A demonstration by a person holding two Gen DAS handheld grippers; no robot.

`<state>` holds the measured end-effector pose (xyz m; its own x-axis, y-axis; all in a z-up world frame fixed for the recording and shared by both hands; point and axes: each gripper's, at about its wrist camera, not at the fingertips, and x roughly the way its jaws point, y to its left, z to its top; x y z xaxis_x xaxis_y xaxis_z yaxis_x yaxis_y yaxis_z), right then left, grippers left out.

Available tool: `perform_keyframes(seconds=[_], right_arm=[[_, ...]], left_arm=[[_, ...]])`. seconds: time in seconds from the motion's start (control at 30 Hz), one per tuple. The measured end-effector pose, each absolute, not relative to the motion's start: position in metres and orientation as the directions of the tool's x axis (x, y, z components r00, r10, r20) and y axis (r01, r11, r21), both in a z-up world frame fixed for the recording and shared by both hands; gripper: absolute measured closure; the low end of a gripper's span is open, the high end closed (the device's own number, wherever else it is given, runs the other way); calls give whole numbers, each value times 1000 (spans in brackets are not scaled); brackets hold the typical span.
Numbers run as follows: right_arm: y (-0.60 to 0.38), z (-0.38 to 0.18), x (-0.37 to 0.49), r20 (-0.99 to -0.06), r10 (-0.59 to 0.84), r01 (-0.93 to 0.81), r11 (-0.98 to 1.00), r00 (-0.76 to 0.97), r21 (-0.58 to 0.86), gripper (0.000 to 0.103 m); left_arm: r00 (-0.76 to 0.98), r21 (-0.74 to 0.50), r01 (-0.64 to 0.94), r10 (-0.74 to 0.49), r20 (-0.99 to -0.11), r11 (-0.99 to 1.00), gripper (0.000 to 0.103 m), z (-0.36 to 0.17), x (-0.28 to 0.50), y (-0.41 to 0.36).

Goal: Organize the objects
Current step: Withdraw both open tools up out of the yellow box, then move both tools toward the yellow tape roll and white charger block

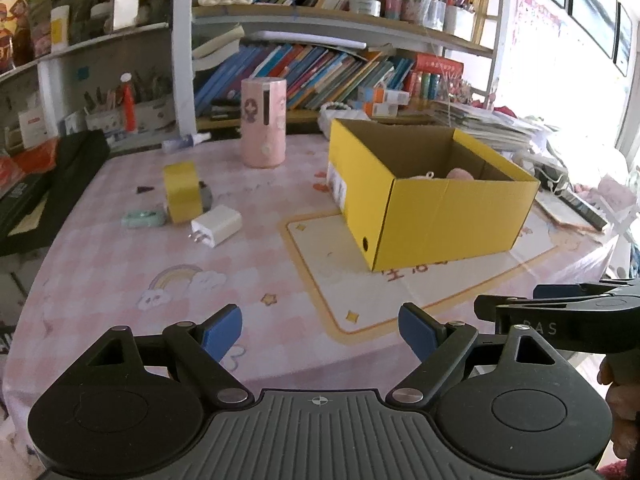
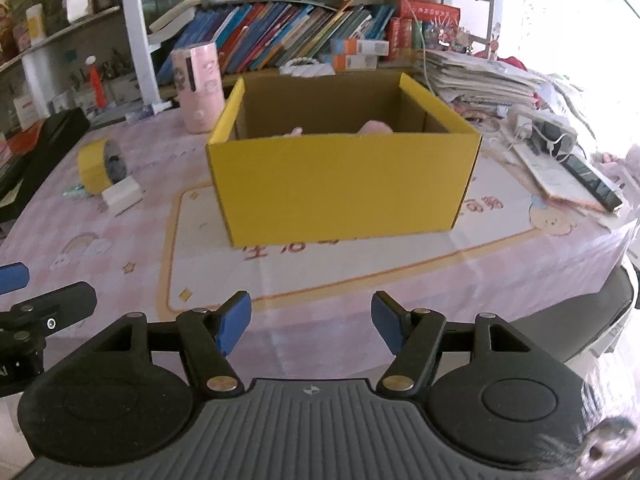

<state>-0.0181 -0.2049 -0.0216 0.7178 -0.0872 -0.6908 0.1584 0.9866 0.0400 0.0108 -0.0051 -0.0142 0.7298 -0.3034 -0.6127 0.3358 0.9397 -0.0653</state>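
An open yellow cardboard box point(image 1: 448, 216) point(image 2: 340, 188) stands on the pink tablecloth, with something pink point(image 1: 460, 174) point(image 2: 374, 127) lying inside. To its left lie a yellow tape roll point(image 1: 182, 192) point(image 2: 96, 166), a white charger plug point(image 1: 216, 225) point(image 2: 122, 194) and a mint green item point(image 1: 143, 219). My left gripper point(image 1: 320, 332) hovers open over the near table edge with nothing between its blue pads. In front of the box my right gripper point(image 2: 311, 322) is open too, and nothing sits between its pads. It also shows at the right edge of the left wrist view.
A pink cylinder point(image 1: 263, 122) point(image 2: 198, 88) stands behind the tape. Shelves of books point(image 1: 312, 72) line the back. A black case point(image 1: 48, 184) lies at the left, stacked papers point(image 2: 480, 80) and a power strip point(image 2: 548, 136) at the right.
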Motion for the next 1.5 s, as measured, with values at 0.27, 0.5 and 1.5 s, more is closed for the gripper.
perform_keyframes(seconds=[0.27, 0.5, 1.5], right_arm=[[-187, -21, -27, -692, -56, 119, 992, 719, 44, 35], [-171, -18, -26, -686, -17, 62, 997, 728, 42, 33], [-113, -13, -24, -676, 79, -76, 997, 733, 33, 30]], left_arm=[[735, -56, 314, -280, -618, 948, 15, -13, 2, 6], [748, -44, 280, -246, -616, 959, 15, -11, -4, 20], [770, -37, 172, -158, -618, 984, 14, -8, -19, 71]])
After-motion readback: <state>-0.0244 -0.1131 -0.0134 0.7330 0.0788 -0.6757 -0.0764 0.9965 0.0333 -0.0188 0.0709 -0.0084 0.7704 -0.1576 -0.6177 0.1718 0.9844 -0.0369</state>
